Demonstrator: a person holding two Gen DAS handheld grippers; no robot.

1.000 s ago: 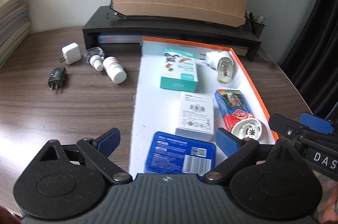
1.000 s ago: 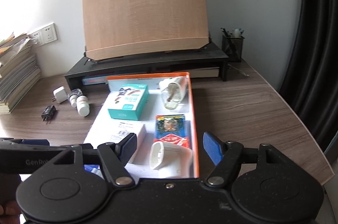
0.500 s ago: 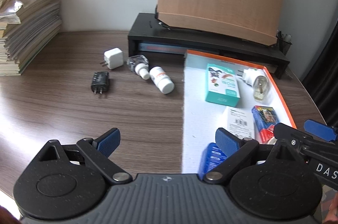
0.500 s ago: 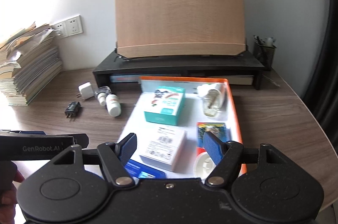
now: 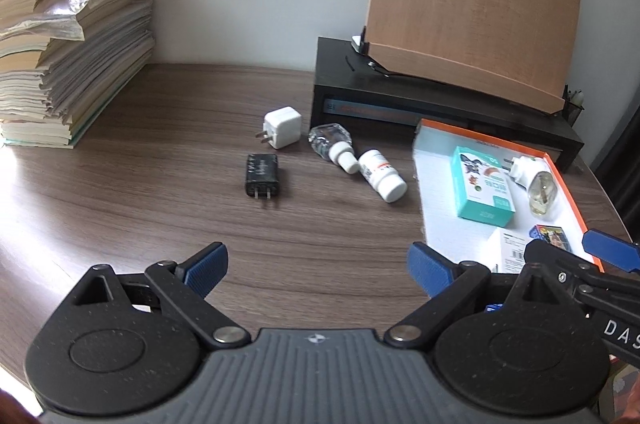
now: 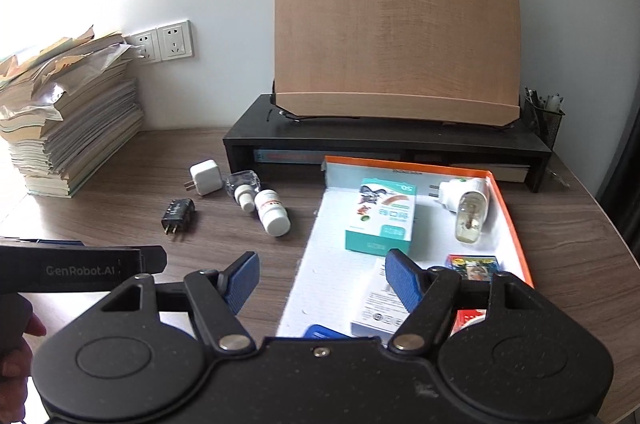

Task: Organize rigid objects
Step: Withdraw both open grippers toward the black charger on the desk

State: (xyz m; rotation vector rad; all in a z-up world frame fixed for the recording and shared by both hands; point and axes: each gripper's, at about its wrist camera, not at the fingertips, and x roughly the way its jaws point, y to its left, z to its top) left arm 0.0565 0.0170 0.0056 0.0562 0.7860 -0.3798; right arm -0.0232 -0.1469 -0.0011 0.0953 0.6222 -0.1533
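Since a second ago the left gripper [image 5: 316, 260] has swung away from the orange tray [image 5: 560, 160] toward the bare table [image 5: 140, 192], jaws spread and empty; the right gripper [image 6: 322, 280] hangs spread too, above the tray's near edge. Ahead of the left jaws lie two chargers, white [image 5: 282, 127] and black [image 5: 261, 175], and two bottles, clear [image 5: 332, 144] and white [image 5: 382, 175].

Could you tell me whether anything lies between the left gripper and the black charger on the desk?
Nothing visible does. The left gripper is open and empty, and only bare wooden desk lies between its fingers and the black charger. The white charger and the two bottles lie beyond or to the right of it.
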